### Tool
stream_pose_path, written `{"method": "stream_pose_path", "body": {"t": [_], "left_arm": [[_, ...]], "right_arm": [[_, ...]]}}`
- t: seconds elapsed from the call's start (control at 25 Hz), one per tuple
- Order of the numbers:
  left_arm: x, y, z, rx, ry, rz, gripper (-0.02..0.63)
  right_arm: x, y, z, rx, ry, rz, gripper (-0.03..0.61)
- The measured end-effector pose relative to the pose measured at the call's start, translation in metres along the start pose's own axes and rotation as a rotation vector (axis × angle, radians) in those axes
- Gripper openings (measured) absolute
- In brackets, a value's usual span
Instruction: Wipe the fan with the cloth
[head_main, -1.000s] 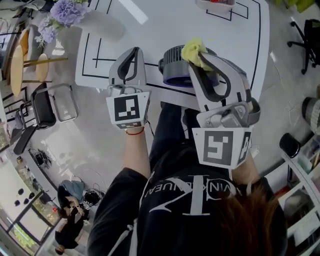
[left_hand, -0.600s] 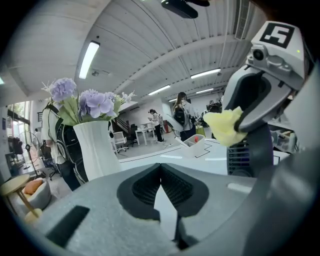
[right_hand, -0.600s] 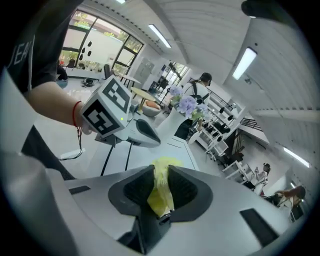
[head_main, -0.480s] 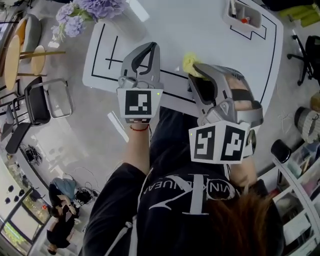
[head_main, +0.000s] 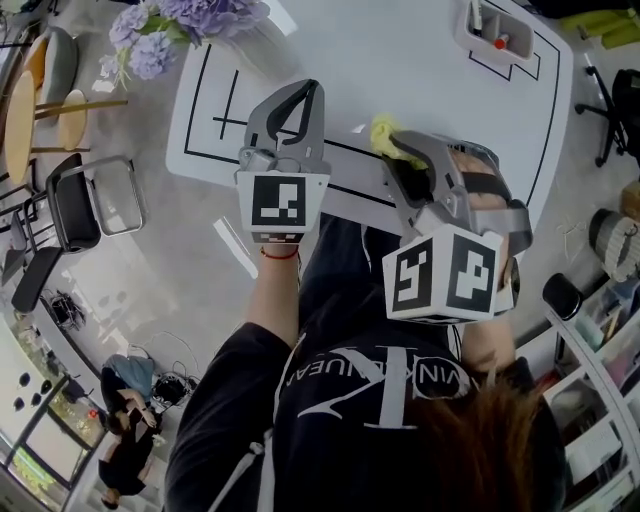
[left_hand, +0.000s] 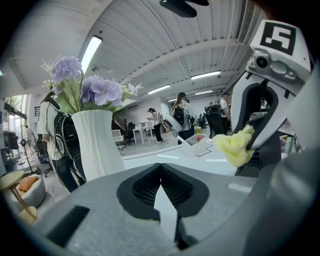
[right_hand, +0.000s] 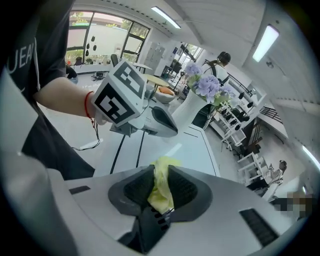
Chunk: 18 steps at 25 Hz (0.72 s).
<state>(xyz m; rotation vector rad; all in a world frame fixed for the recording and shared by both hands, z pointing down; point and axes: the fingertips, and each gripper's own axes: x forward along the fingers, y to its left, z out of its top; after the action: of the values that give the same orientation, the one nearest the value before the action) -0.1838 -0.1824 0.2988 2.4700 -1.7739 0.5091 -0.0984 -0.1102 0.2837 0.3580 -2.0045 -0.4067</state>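
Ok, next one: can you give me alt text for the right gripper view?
The right hand-held gripper pinches a crumpled yellow cloth between its closed jaws above a white table marked with black lines. Just ahead is the left hand-held gripper, jaws shut, with a white vase of purple flowers behind it.

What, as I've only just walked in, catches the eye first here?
The yellow cloth, pinched in the right gripper's jaws above the white table. Next, the purple flowers in a white vase at the table's far left. The left gripper is beside the right one, jaws shut and empty.
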Motion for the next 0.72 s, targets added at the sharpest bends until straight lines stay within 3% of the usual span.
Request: {"method": "stream_pose_path", "body": {"t": [0.72], "left_arm": [[0.009,-0.047,0.022,0.044,-0.009,-0.047,0.011]], "right_arm": [[-0.058,-0.041,-0.046,0.196,-0.094,-0.205,0.089]]}}
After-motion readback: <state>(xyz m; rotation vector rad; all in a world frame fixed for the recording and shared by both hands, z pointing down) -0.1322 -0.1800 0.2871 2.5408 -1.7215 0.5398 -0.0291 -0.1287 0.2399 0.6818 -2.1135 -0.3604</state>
